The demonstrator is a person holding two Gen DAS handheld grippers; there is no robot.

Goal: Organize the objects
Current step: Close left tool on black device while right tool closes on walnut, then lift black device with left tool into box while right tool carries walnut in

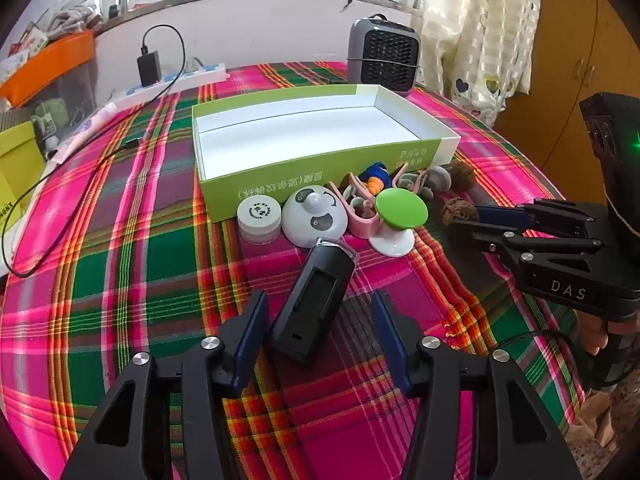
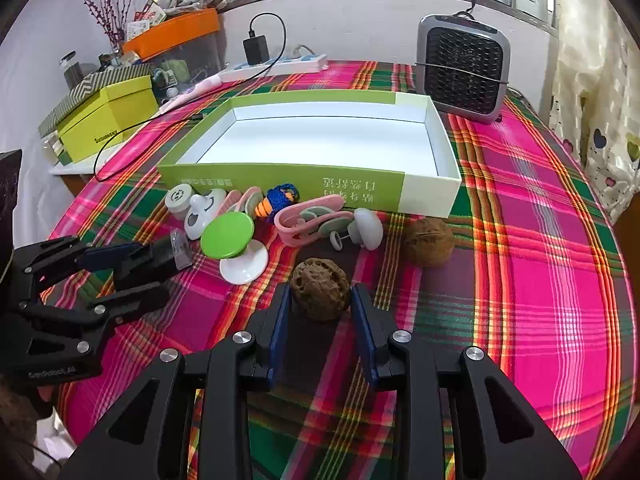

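A black oblong device (image 1: pixel 316 300) lies on the plaid cloth between the fingers of my left gripper (image 1: pixel 320 308). The left pad is near its side and the right pad stands clear, so the gripper is open. My right gripper (image 2: pixel 320 300) is shut on a brown walnut (image 2: pixel 320 292), with a pad against each side. Behind them is an empty green and white box (image 1: pixel 320 160). Along its front wall lie a white jar (image 1: pixel 259 216), a white dome (image 1: pixel 314 216), a green-topped knob (image 1: pixel 400 208), pink clips (image 1: pixel 360 208), a blue and orange toy (image 1: pixel 376 178) and a second walnut (image 2: pixel 428 240).
A grey fan heater (image 2: pixel 464 68) stands behind the box at the right. A power strip with a black charger (image 1: pixel 172 80) and its cable lies at the back left. A yellow box (image 2: pixel 108 120) sits off the table's left edge. A curtain hangs at the right.
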